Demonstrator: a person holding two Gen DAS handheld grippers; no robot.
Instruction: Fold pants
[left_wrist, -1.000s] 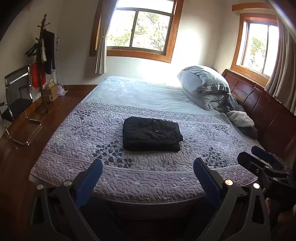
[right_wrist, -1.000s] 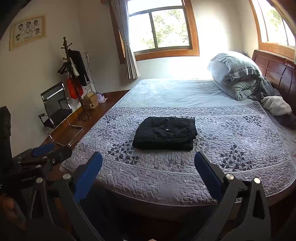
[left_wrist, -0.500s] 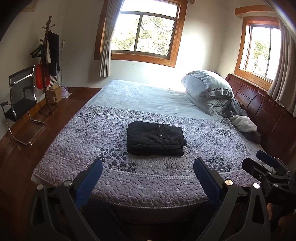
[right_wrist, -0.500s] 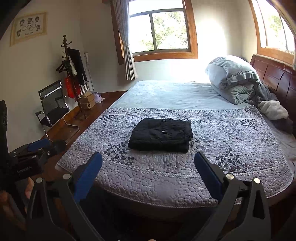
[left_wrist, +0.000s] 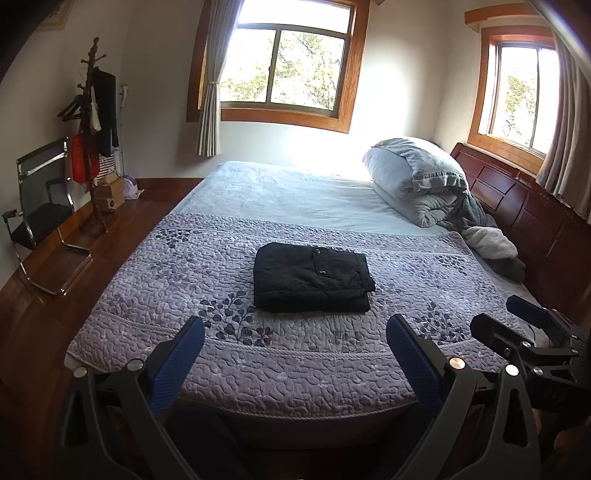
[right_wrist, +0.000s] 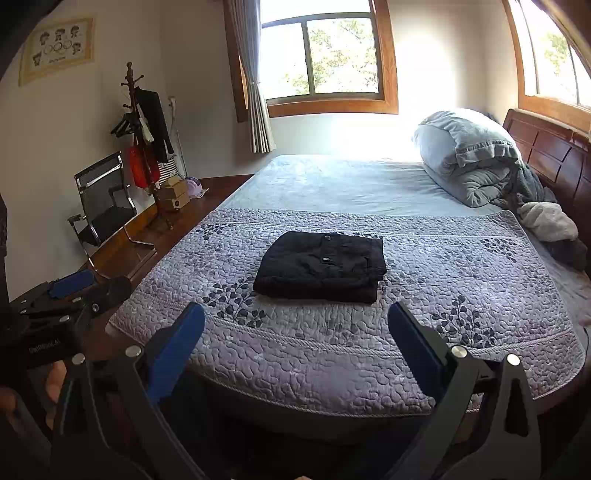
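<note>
Both the left gripper (left_wrist: 295, 343) and right gripper (right_wrist: 295, 332) are pulling back from the bed (left_wrist: 258, 362), apparently rising slightly.

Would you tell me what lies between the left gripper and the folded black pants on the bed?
Only bare purple quilt with a leaf pattern lies between the open left gripper and the folded black pants; the left wrist view shows it.
</note>
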